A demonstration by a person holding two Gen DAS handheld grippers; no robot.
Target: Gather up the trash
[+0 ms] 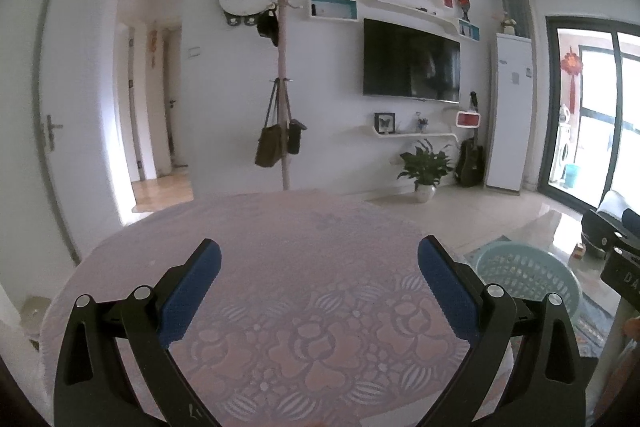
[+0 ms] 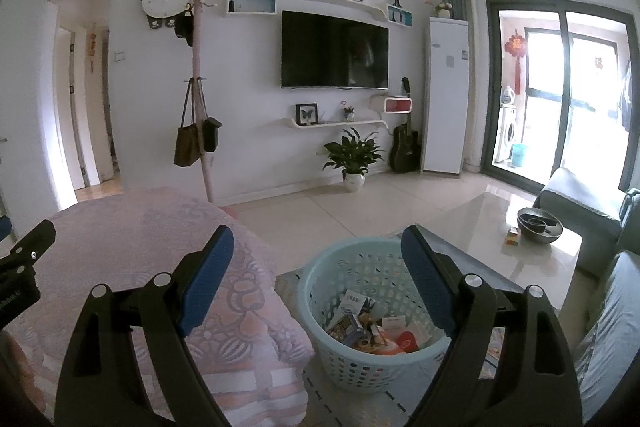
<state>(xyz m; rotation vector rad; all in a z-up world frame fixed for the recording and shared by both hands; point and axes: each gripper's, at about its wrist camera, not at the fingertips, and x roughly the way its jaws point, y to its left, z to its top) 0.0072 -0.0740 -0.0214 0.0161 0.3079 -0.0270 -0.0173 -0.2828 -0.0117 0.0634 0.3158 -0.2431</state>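
Observation:
A pale blue perforated basket (image 2: 320,291) stands on the floor beside the table and holds several pieces of trash (image 2: 372,327): wrappers, small boxes and something orange. My right gripper (image 2: 318,247) is open and empty, hovering above the basket's near rim. My left gripper (image 1: 320,261) is open and empty above the table with the pink floral cloth (image 1: 280,307). The basket also shows in the left wrist view (image 1: 528,279) at the right. No trash shows on the cloth.
A glass coffee table (image 2: 500,227) with a dark bowl (image 2: 540,225) stands right of the basket. A grey sofa (image 2: 576,203) is at far right. A coat rack (image 2: 196,87), potted plant (image 2: 354,155), guitar (image 2: 406,143) and wall TV (image 2: 334,51) line the far wall.

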